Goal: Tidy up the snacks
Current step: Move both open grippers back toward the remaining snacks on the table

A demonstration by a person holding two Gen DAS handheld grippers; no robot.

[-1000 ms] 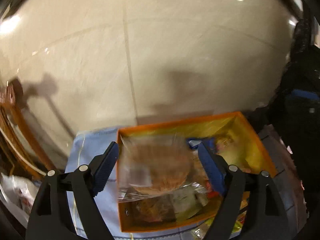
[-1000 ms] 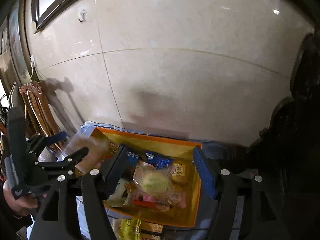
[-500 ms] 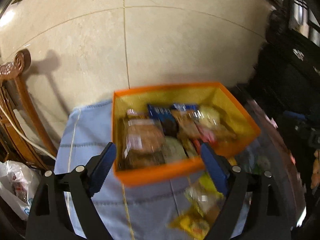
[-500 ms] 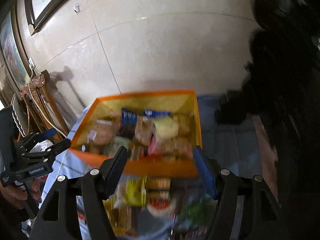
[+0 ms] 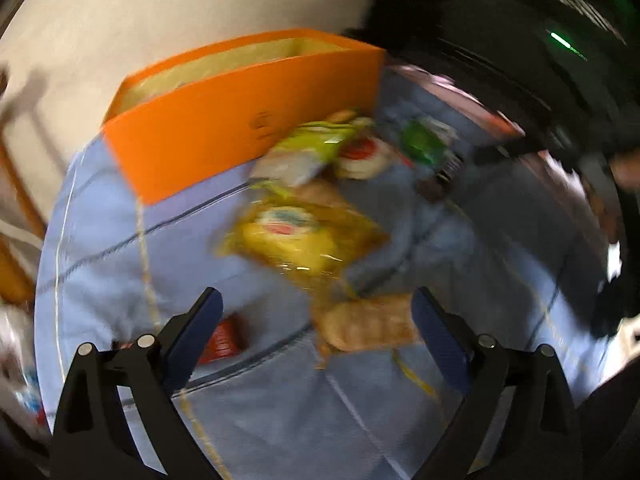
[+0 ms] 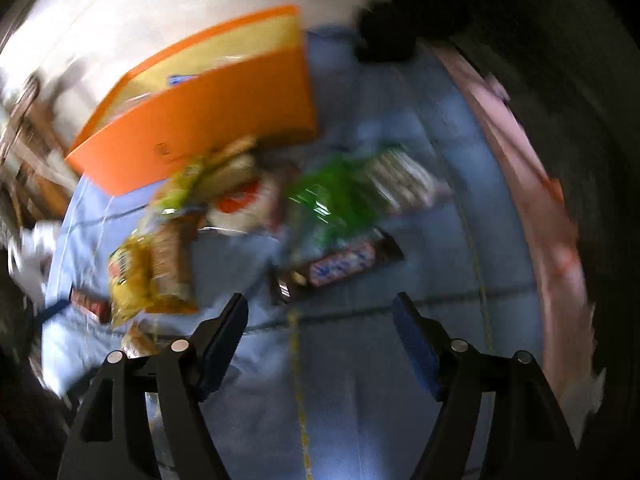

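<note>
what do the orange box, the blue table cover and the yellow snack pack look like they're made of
Orange box: probably matte cardboard, with flat stiff walls, sharp corners and a small printed mark.
Blue table cover: woven cloth, judging by folds, wrinkles and stitched lines.
Yellow snack pack: glossy plastic film, with shiny crinkled edges, though motion blur leaves it uncertain.

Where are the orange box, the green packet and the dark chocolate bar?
orange box point(image 6: 208, 120), right wrist view, front wall.
green packet point(image 6: 332, 192), right wrist view, blurred middle.
dark chocolate bar point(image 6: 344, 262), right wrist view, pale label.
</note>
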